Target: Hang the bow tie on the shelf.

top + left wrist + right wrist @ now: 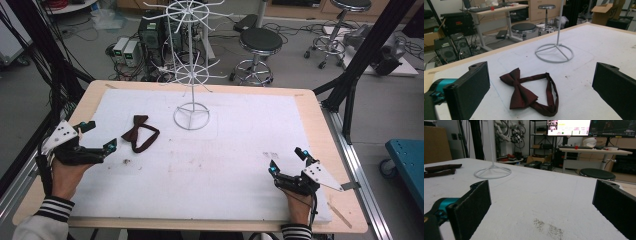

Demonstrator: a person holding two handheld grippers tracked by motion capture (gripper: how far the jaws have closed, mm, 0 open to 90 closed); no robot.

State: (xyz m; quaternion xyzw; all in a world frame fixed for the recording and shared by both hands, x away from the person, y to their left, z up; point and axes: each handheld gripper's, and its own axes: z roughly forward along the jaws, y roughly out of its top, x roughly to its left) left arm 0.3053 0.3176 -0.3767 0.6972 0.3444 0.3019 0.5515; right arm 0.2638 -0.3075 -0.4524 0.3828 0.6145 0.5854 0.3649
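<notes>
A dark red bow tie (140,133) (529,93) with its strap looped lies flat on the white mat, left of centre. My left gripper (100,136) (541,90) is held open just left of it, jaws wide apart and nothing between them. A white wire display stand (191,65) with spoked arms rises from a ring base (554,53) (493,173) at the mat's back middle. My right gripper (288,161) (541,207) rests open near the front right of the mat, far from the bow tie (441,170).
The white mat (210,165) covers most of the wooden table (320,120). Black frame posts stand at both sides. Behind the table's far edge are stools (260,42), computer cases and cables on the floor. A dark smudge (547,228) marks the mat before the right gripper.
</notes>
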